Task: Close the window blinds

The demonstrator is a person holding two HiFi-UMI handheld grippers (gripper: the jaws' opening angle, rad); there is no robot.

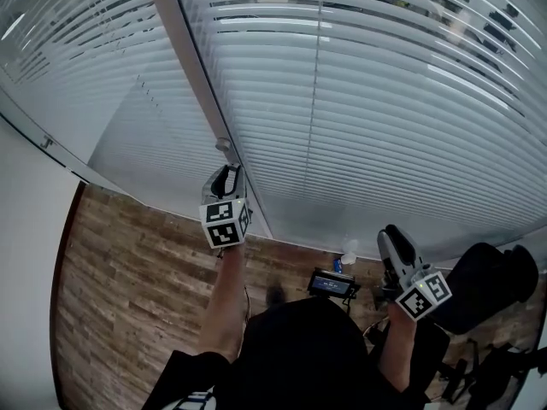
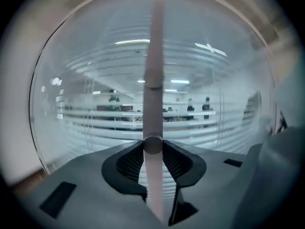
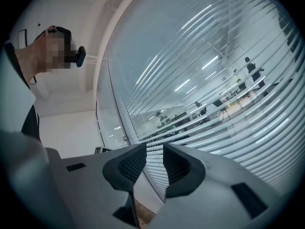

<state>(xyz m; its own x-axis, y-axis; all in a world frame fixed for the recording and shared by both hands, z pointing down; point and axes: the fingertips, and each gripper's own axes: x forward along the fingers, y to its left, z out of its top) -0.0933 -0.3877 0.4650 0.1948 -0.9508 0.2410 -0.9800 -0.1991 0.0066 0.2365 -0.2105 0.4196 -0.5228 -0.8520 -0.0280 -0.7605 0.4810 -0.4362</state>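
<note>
White horizontal slats of the window blinds fill the head view behind glass, with dark gaps showing near the top, so they look only partly turned. You have raised your left gripper against the pale window frame, probably because the tilt control hangs there. What it grips is hidden behind the gripper body from this angle. Your right gripper hangs low above the wood floor, apparently idle. Left gripper view: a pale tilt wand runs straight up between the jaws, which are clamped on it, ready for twisting. Its upper end blurs away, and an office shows faintly through the slats. Right gripper view: the jaws stand slightly apart with nothing between them, pointing at the blinds from a distance.
</note>
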